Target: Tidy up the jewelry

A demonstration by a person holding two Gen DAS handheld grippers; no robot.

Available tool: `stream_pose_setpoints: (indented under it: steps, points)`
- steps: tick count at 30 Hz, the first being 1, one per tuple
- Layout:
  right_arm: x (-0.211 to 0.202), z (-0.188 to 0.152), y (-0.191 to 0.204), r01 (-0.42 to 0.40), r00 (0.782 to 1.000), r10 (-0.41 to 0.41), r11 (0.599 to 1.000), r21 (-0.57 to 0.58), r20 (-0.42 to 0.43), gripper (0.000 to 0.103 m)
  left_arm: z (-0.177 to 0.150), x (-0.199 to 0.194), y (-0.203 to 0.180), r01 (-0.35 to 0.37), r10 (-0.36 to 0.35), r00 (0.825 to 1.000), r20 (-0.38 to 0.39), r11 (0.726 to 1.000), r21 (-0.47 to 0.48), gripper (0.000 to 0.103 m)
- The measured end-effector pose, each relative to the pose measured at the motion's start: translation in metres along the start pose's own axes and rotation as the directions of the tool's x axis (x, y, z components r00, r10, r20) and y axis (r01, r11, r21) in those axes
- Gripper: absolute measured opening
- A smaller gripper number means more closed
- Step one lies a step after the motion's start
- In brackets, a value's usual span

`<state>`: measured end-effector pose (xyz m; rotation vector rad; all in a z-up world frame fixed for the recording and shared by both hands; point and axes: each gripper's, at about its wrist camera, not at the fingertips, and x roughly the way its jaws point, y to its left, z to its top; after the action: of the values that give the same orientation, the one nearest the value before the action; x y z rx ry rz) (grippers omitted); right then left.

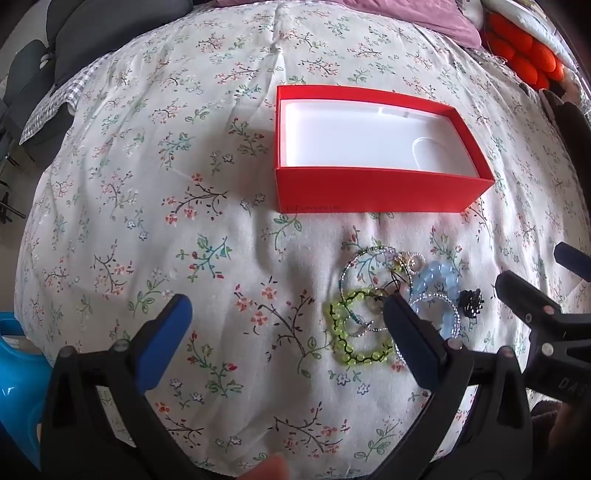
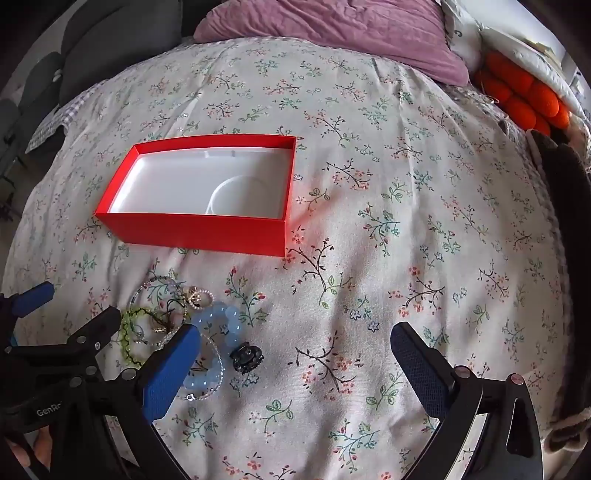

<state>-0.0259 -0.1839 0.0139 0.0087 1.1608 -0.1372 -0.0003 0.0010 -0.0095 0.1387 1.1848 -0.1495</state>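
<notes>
- A white quilted bedspread (image 1: 147, 184) printed with small flowering twigs covers the bed; a mauve crumpled pillow (image 2: 332, 33) lies at its far end.
- A red rectangular cardboard box (image 2: 199, 229) with a white moulded insert sits open on the bedspread, nothing in it.
- The left gripper (image 1: 288, 325) hovers with jaws spread wide, holding nothing; its right finger covers part of the pile.
- The right gripper (image 2: 295, 350) is likewise wide open and empty.
- Near the box's front wall lies tangled jewelry: a pale blue chunky-bead bracelet (image 2: 225, 317), a yellow-green beaded bracelet (image 1: 347, 332), a thin clear-bead strand (image 1: 354, 262).
- A small black hair claw (image 2: 245, 355) lies just beside the blue bracelet.
</notes>
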Motion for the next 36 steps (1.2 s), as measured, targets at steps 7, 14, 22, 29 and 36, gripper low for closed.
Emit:
stream_pose_setpoints:
  steps: [7,14,22,29,36]
  points:
    - [0.0003,-0.0004,-0.0001,0.005,1.0,-0.005,1.0,-0.001,0.004,0.103,0.0007,0.0001,-0.0021,-0.001,0.001,1.0,-0.001,1.0,0.0,0.103]
    - [0.0035,0.0003,-0.0015,0.005,1.0,-0.005,1.0,0.001,0.007,0.103,-0.0018,-0.0035,-0.0016,0.004,-0.004,1.0,0.01,1.0,-0.006,0.103]
    - [-0.001,-0.0007,-0.0017,0.005,1.0,-0.005,1.0,0.002,0.014,0.103,0.0027,-0.0033,0.0001,0.001,-0.001,1.0,0.007,1.0,-0.002,0.103]
    - [-0.0017,-0.0003,-0.0019,0.004,1.0,-0.005,1.0,0.001,0.013,0.103,0.003,-0.0034,0.0013,-0.002,0.002,1.0,0.008,1.0,-0.003,0.103]
    - [-0.0037,0.0003,-0.0027,0.002,1.0,-0.002,1.0,0.001,0.014,0.103,0.0025,-0.0027,0.0019,0.0,0.0,1.0,0.007,1.0,-0.004,0.103]
